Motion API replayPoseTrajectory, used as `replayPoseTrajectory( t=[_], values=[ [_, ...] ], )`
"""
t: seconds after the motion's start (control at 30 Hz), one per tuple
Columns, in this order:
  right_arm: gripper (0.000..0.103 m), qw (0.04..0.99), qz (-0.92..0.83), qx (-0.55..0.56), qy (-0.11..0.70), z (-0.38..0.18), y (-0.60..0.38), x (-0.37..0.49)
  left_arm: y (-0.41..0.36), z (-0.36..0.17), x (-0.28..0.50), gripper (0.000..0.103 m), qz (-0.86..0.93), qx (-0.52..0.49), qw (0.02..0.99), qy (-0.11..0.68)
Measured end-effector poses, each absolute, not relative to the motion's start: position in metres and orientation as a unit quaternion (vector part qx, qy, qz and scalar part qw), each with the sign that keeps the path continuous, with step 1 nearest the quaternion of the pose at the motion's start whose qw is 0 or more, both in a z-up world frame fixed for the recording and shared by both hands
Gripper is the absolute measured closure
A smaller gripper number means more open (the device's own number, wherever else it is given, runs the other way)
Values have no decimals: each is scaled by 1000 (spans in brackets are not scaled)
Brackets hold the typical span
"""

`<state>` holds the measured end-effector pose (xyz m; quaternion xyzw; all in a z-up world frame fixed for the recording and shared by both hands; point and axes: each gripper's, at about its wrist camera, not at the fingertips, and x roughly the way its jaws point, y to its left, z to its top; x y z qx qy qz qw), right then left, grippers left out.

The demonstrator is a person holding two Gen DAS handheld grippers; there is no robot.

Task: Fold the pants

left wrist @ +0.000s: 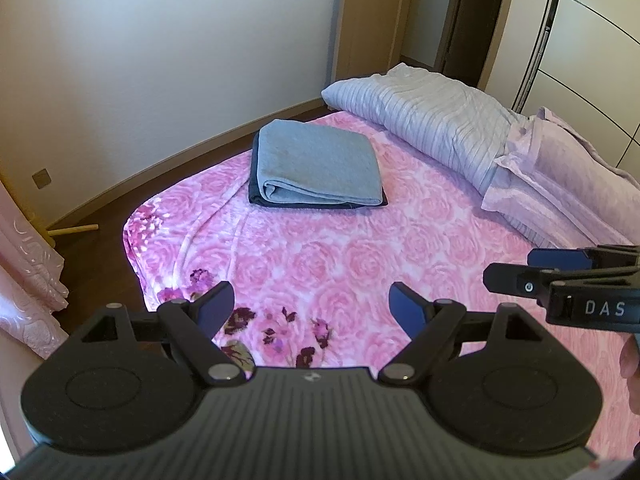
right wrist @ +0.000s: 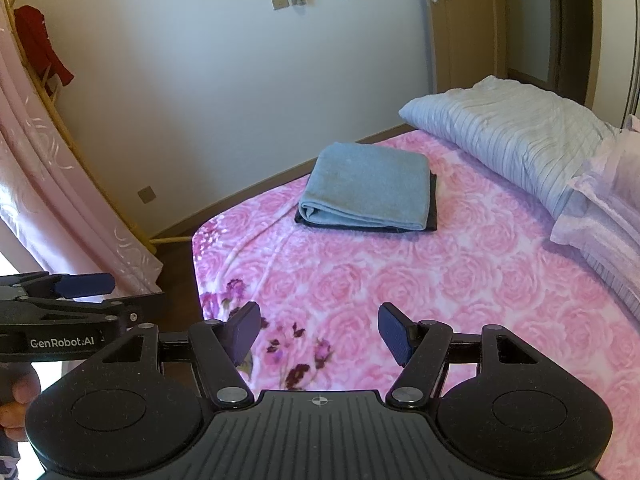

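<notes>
Left wrist view: both grippers, left gripper (left wrist: pixel 312 300) & right gripper (right wrist: pixel 318 334), gape wide, empty. Folded pants (left wrist: pixel 316 162) sit far off (any nudge could undo the stack).

Each black plastic hand-held gripper (left wrist: pixel 312 304) (right wrist: pixel 318 336) has blue finger pads (left wrist: pixel 406 306), silver pivot screws (right wrist: pixel 404 393), a ribbed body and white lettering.

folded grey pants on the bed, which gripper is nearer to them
Left, but only slightly. The left gripper hangs open almost straight in front of the folded grey pants; the right gripper is level with it, open, further to the side. Neither touches them.
</notes>
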<state>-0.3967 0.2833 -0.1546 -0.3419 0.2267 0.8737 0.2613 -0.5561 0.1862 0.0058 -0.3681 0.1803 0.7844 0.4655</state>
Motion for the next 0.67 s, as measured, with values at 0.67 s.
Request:
replayPoseTrajectory(
  t=[0.67],
  values=[
    [41, 262, 871, -347, 228, -159, 287, -400, 191, 2, -557, 21, 784, -367, 467, 179]
  ],
)
